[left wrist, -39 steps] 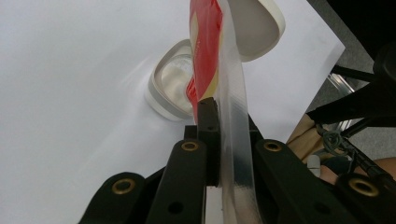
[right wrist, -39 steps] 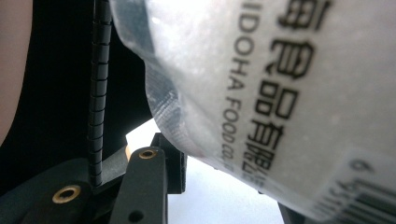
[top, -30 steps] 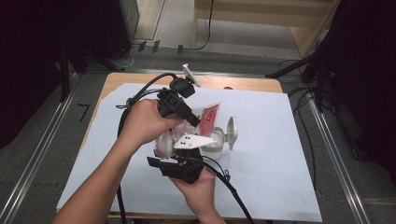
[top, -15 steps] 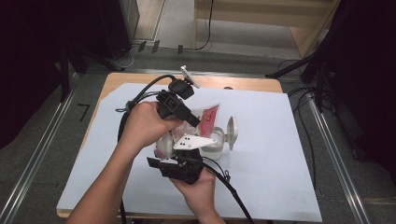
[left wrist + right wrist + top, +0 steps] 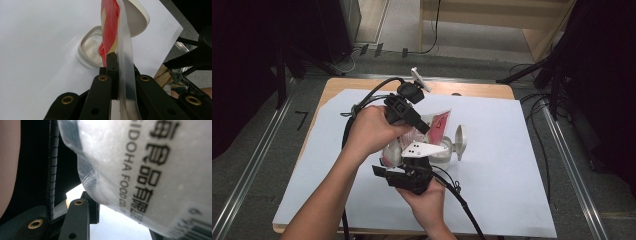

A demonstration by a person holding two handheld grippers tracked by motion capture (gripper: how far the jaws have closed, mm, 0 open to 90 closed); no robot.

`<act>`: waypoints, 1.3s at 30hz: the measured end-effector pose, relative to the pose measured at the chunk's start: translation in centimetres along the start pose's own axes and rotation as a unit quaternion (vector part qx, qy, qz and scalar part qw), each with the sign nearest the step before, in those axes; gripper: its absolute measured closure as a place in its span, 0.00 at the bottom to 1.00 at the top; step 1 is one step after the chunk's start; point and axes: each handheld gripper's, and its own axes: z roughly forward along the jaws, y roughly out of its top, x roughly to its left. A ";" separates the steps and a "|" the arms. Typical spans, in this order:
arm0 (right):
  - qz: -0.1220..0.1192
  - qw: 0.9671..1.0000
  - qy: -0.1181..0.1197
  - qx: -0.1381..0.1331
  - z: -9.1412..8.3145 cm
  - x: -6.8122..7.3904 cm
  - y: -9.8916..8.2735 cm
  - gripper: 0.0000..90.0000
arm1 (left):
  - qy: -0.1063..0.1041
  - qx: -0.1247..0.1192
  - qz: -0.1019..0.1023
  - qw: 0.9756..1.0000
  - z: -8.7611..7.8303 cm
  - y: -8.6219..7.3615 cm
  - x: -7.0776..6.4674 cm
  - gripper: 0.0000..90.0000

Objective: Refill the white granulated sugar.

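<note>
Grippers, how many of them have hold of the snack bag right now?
2. The left gripper is pinched shut on the bag's sealed top edge, above the open white container. The right gripper clamps the bag's lower body, nearer the person.

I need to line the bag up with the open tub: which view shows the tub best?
The left gripper view: the tub lies open below the bag. The high view shows its lid, hands covering most. The right gripper view gives the bag close up.

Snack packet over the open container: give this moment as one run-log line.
left gripper: shut on packet | right gripper: grips packet | container: open, lid up
</note>
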 end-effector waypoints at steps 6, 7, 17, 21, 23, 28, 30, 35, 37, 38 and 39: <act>0.005 1.000 -0.003 -0.001 -0.1 -0.1 0.0 0.71 | -0.002 0.002 -0.001 1.000 0.2 0.2 0.0 0.98; 0.007 1.000 -0.003 -0.001 -0.2 0.0 0.0 0.71 | -0.002 0.002 -0.001 1.000 0.2 0.2 0.0 0.98; 0.005 1.000 -0.010 -0.004 -0.4 -0.2 -0.3 0.71 | -0.010 0.003 0.001 1.000 0.6 0.4 -0.1 0.97; 0.002 1.000 -0.014 -0.008 -0.5 0.0 -0.4 0.71 | -0.012 0.004 0.002 1.000 0.5 0.4 -0.1 0.98; 0.002 1.000 -0.015 -0.011 -0.5 0.1 -0.4 0.71 | -0.013 0.006 -0.001 1.000 0.5 0.4 -0.2 0.98; 0.004 1.000 -0.014 -0.010 -0.5 0.1 -0.4 0.71 | -0.015 0.006 -0.002 1.000 0.5 0.4 -0.2 0.98; 0.005 1.000 -0.015 -0.012 -0.5 0.2 -0.4 0.71 | -0.015 0.006 -0.002 1.000 0.5 0.4 -0.2 0.98; 0.004 1.000 -0.017 -0.014 -0.6 0.3 -0.4 0.71 | -0.019 0.007 -0.003 1.000 0.5 0.4 -0.2 0.98; 0.004 1.000 -0.017 -0.015 -0.6 0.4 -0.4 0.71 | -0.019 0.007 -0.002 1.000 0.4 0.4 -0.1 0.98; 0.004 1.000 -0.016 -0.016 -0.6 0.4 -0.4 0.71 | -0.020 0.008 -0.005 1.000 0.4 0.4 -0.1 0.98; 0.006 1.000 -0.013 -0.018 -0.6 0.4 -0.4 0.71 | -0.020 0.009 -0.005 1.000 0.4 0.4 0.0 0.98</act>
